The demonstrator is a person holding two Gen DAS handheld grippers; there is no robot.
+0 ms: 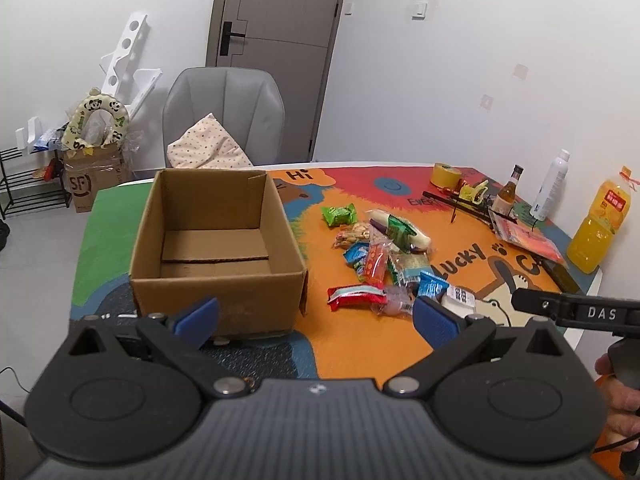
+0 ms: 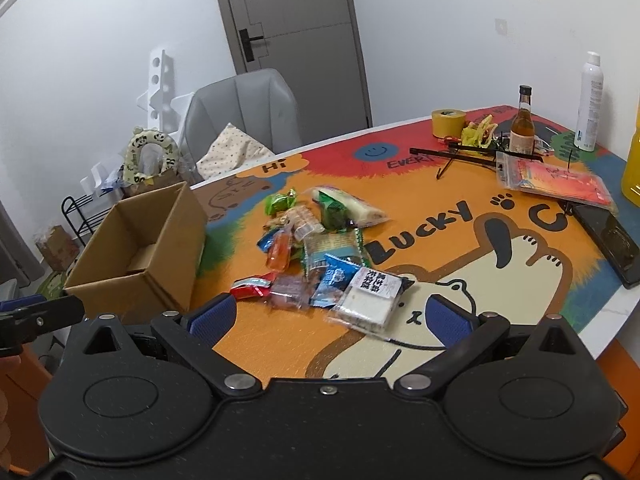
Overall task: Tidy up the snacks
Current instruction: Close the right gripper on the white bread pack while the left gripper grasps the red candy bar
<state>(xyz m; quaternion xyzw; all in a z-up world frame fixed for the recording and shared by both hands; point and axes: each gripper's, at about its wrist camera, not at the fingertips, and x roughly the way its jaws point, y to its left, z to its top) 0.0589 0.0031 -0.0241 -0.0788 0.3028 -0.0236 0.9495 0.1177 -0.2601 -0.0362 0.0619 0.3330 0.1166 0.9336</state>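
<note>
**Snacks still loose, box empty, both tongs released**

Basically step one: nothing packed yet. The cardboard box (image 1: 218,248) sits open on the left of the cartoon table mat (image 1: 472,256), and the left wrist view shows its floor bare. The snack pile (image 1: 384,256) lies on the mat just right of the box, not touching it.

Left gripper (image 1: 316,314) is spread wide, nothing between the pads, hovering in front of the box's near wall. Right gripper (image 2: 330,316) is also spread and empty, aimed at the near edge of the pile, with the white-labelled packet (image 2: 370,296) lying closest between its fingers.

Next move, my guess: right gripper drops onto that packet and pinches it, then carries it left over the box rim. The wrappers are thin and overlapping, so a neighbour may get snagged too.

View differences: left view looks straight into the box; right view sees only part of its inside, but shows the black phone (image 2: 608,240) at the table's right edge more clearly.
</note>
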